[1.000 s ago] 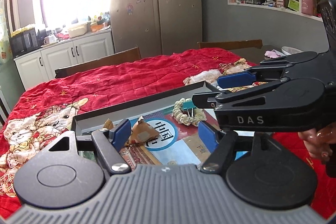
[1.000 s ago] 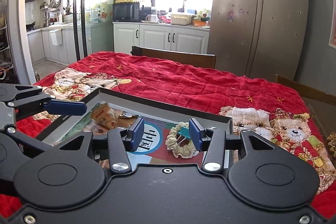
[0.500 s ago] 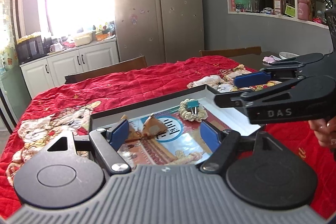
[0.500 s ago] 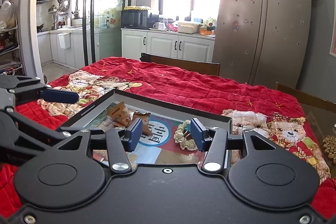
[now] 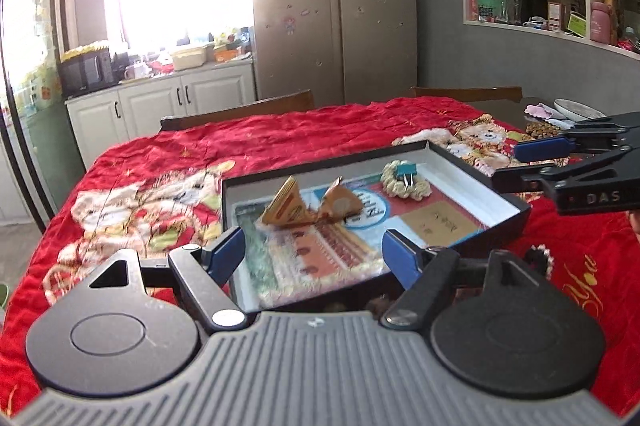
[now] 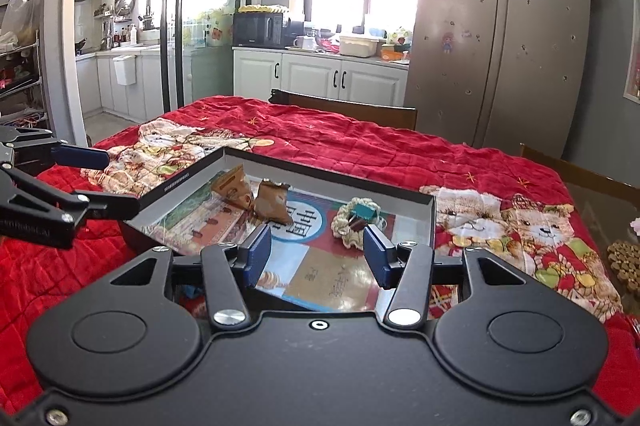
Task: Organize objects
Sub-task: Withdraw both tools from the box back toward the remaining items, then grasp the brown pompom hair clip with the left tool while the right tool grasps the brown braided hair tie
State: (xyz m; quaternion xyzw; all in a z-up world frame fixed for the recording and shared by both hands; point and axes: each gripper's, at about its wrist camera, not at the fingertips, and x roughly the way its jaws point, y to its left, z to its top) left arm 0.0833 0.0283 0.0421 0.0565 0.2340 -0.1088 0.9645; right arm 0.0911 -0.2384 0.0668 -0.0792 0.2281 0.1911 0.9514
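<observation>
Cream scrunchie (image 5: pixel 406 182) and triangular foil packets (image 5: pixel 298 206) fill shallow black tray (image 5: pixel 504 222).

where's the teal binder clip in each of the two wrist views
Left wrist: the teal binder clip sits right of centre, on the cream scrunchie near the far right corner of the black tray.
Right wrist: the clip sits just right of centre, on the same scrunchie, above the gap between the blue pads.
Shared landmark: the white circle with blue characters, left of the clip.
</observation>
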